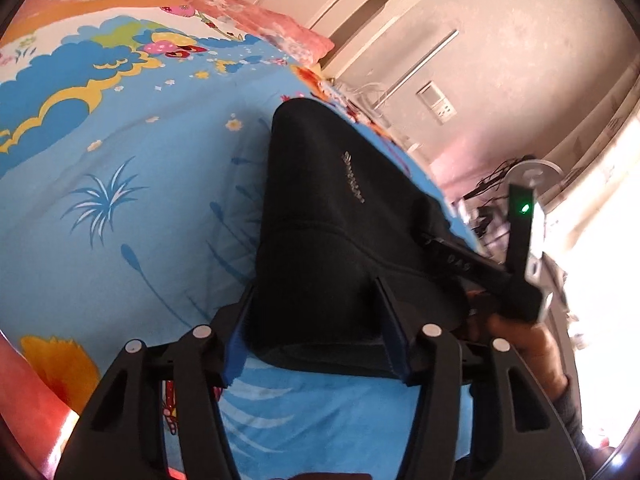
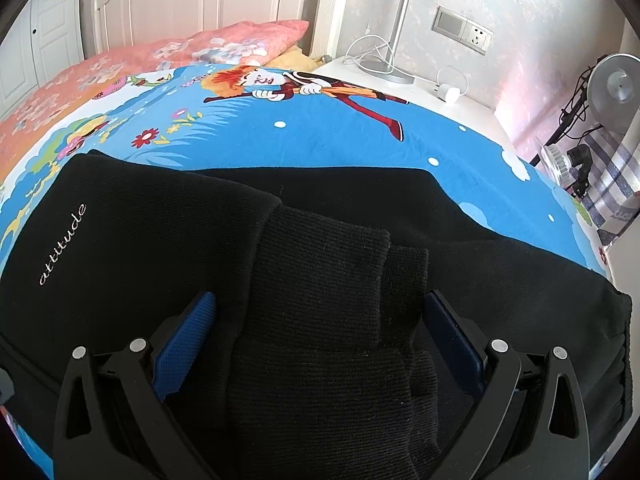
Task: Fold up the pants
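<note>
The black pants lie partly folded on the blue cartoon bedsheet, with white "attitude" lettering on the left part and ribbed cuffs in the middle. My right gripper is open, its blue-padded fingers straddling the ribbed cuffs. In the left wrist view the pants fill the centre. My left gripper is open wide around the near edge of the pants. The other gripper shows there at the right, held by a hand.
A pink floral pillow lies at the head of the bed. A white nightstand with a lamp base and charger stands beyond the bed. A desk lamp and striped cloth are at the right. White wardrobe doors stand behind.
</note>
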Motion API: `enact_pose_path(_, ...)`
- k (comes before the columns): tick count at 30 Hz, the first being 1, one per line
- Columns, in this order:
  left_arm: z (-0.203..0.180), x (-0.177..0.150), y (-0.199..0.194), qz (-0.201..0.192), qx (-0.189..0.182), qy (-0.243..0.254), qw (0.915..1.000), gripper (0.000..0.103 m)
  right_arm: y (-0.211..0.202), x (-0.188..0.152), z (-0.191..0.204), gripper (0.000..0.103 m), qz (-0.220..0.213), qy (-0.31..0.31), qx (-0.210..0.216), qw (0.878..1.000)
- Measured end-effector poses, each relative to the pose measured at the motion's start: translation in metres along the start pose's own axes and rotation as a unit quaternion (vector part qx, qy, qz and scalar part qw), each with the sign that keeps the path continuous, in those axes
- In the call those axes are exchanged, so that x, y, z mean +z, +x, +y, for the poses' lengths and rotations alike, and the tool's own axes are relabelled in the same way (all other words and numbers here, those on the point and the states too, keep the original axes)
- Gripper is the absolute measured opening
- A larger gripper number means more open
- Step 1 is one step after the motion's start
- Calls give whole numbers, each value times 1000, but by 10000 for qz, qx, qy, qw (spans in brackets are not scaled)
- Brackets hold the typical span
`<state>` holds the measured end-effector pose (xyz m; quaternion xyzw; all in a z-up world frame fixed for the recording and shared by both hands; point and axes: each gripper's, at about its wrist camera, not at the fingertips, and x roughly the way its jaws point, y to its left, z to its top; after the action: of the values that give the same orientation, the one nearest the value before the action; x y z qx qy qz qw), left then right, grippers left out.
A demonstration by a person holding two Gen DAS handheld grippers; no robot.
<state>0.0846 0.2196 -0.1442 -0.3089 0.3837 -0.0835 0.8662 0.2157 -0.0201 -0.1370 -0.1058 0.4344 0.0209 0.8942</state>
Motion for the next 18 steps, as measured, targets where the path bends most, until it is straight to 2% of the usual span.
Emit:
enact_pose_path(3, 2, 2, 2, 149, -31, -147, 9998, 58, 1, 0, -1, 98, 16, 34, 46, 10000)
enact_pose_path(6, 6, 4, 3, 278, -216, -286, 9990, 53, 1, 0, 0, 98, 11, 32, 36, 10000)
enact_pose_path(8, 8, 5, -1, 227, -446, -418, 9979, 45, 1, 0, 0, 98, 0, 27, 23, 10000)
enact_pose_path(11, 14, 9, -10, 50, -1097, -781, 9909, 43, 0, -1, 0, 98, -14, 21, 9, 10000)
enact_pose_path(12, 17, 10, -10, 26, -1206, -928, 9884, 44, 1, -1, 0, 98, -11, 27, 14, 10000)
enact_pose_path(13, 18, 10, -8, 47, -1136, -997, 9885, 53, 0, -1, 1, 98, -11, 34, 16, 10000)
enact_pose_path(14, 17, 11, -5, 115, -962, -1020, 9901, 55, 0, -1, 1, 98, -12, 36, 15, 10000)
enact_pose_path(15, 15, 10, 2, 225, -688, -939, 9929, 56, 0, -1, 1, 98, -15, 32, 12, 10000)
enact_pose_path(18, 11, 8, 9, 263, -544, -915, 9940, 57, 1, -1, 1, 98, -7, 45, 27, 10000)
